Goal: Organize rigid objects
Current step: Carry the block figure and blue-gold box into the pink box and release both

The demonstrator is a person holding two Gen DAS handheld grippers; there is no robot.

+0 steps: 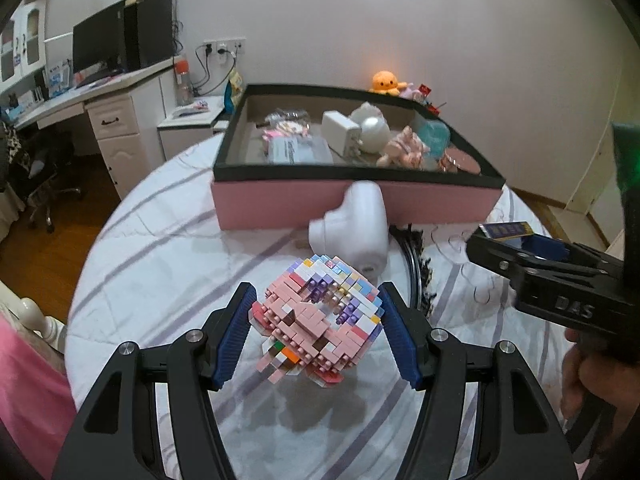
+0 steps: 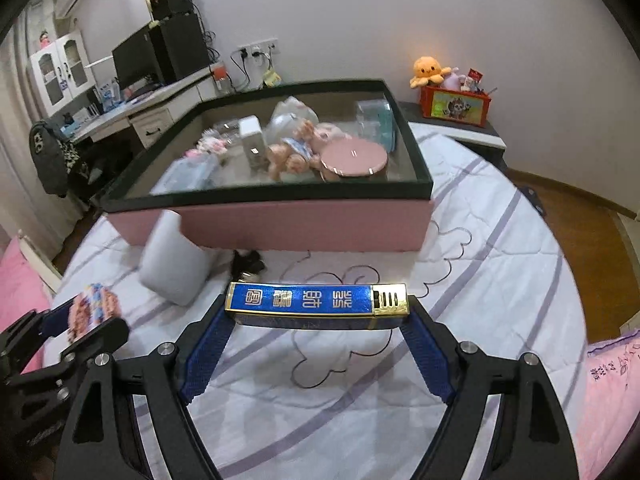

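Just short of the box (image 2: pixel 304 226) on the bed, the right fingers (image 2: pixel 318 312) clamp a lighter (image 2: pixel 316 300), long axis crosswise to them and parallel to the box's near wall; the left fingers (image 1: pixel 316 312) grip a brick model (image 1: pixel 316 312), equally near.

White pillow (image 1: pixel 354 226) before pink box (image 1: pixel 280 208) (front wall), bedspread (image 1: pixel 160 264) seemingly open left.

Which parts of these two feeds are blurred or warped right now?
Left wrist view: brick model sharp, box contents slightly smeared, box edges bowed by fisheye. Right wrist view: blue lighter crisp, brick model and left gripper motion-blurred.
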